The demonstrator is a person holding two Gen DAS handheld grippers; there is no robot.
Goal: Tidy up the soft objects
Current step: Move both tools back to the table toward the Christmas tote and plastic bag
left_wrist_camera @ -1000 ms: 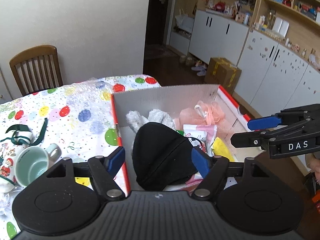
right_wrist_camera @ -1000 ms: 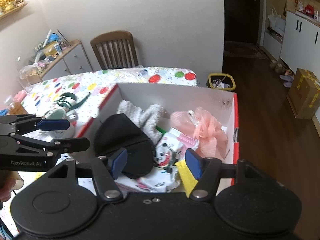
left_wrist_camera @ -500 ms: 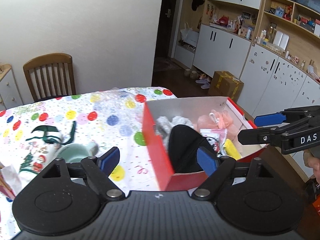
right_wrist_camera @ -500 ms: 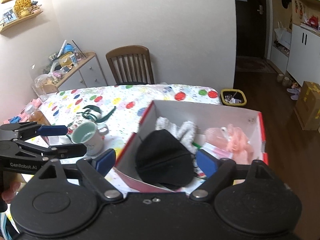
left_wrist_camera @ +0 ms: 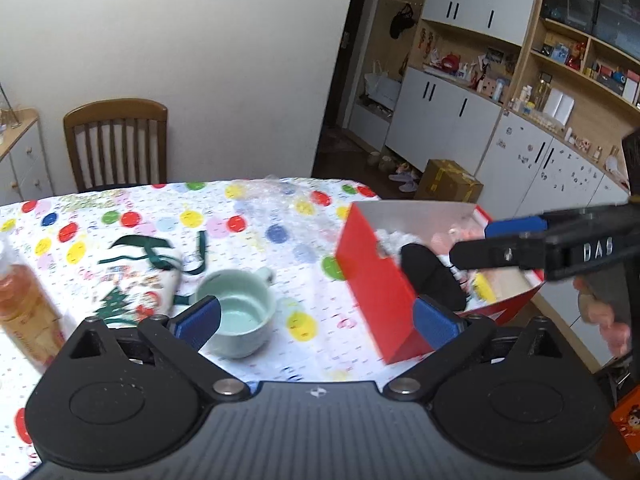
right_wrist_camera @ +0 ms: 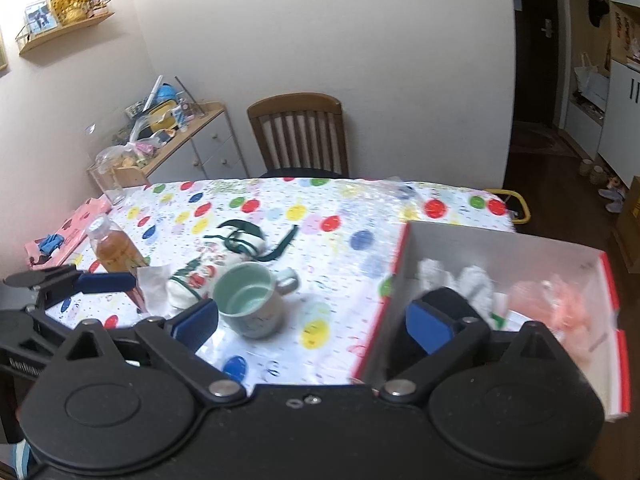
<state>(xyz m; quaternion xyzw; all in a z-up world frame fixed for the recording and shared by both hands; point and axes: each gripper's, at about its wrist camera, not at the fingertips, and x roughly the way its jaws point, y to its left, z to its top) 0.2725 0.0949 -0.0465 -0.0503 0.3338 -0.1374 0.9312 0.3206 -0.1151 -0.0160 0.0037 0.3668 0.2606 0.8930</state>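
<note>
Two grippers are before us, both with jaws spread wide and nothing between the blue pads — each has just been opening. The left gripper (left_wrist_camera: 316,320) hangs over the near edge of the table (left_wrist_camera: 256,216), its spotted cloth printed with coloured balloons. The right gripper (right_wrist_camera: 312,322) straddles the near left wall of the red box (left_wrist_camera: 376,292), which sits at the table's right end.

On the side of the right gripper, seen from the left wrist view, we read "DAS", though blur makes the last letter look almost like a B. From the right wrist view the left gripper's side carries pale lettering cut off at the frame's edge; we cannot read it.

Inside the box lie the soft things: a black cap (left_wrist_camera: 432,276), partly hidden behind the right-hand pad in the right wrist view, a white fluffy item (right_wrist_camera: 472,288) and a pink mesh pouf (right_wrist_camera: 556,304), both smeared by blur.

Left of the box stands a pale green mug (right_wrist_camera: 250,300); just beyond it lies a Christmas-print pouch (left_wrist_camera: 136,288) with dark green ribbon, its print too soft to read. A bottle of amber drink (right_wrist_camera: 114,250) stands further left, its label illegible.
</note>
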